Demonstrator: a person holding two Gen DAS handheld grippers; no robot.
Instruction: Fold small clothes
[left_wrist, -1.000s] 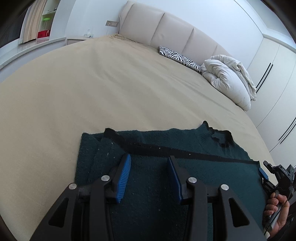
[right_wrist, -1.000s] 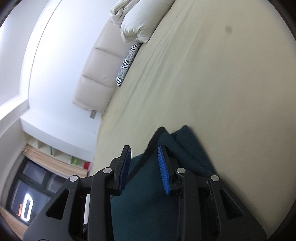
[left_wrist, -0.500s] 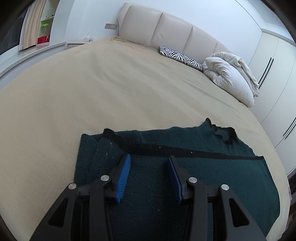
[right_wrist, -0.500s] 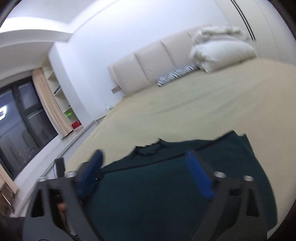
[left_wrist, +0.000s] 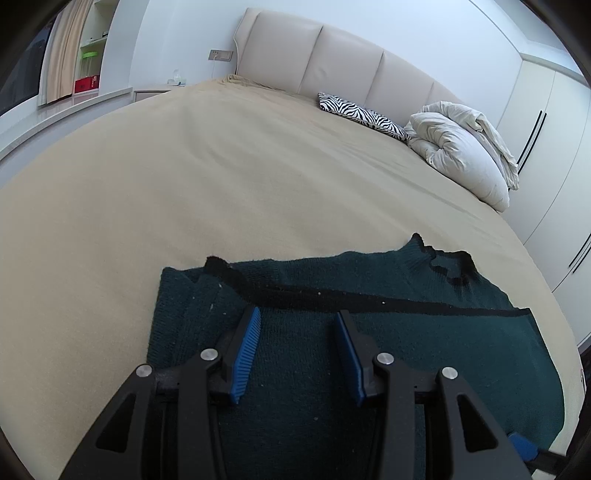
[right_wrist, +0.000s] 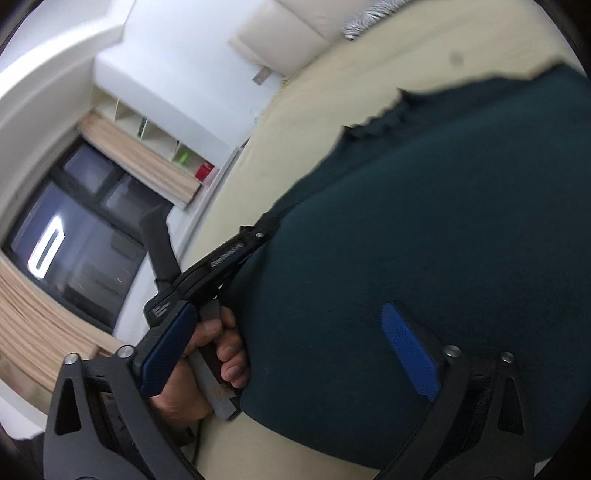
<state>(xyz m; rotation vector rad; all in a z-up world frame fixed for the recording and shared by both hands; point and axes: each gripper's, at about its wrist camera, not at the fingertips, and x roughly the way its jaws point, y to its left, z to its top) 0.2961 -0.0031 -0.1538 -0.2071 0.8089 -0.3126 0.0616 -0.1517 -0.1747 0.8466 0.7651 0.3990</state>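
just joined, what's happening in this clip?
A person is folding a dark green sweater laid out on a beige bed, one hand-held gripper in each hand. The left hand-held gripper is open over the sweater's left part, gripping nothing. The right hand-held gripper is wide open above the garment's near edge, also gripping nothing. The left hand shows in the right wrist view.

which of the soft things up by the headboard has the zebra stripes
The flat zebra-print pillow, lying against the headboard. The other bundle, the white duvet to its right, is plain, bulky and rolled up.
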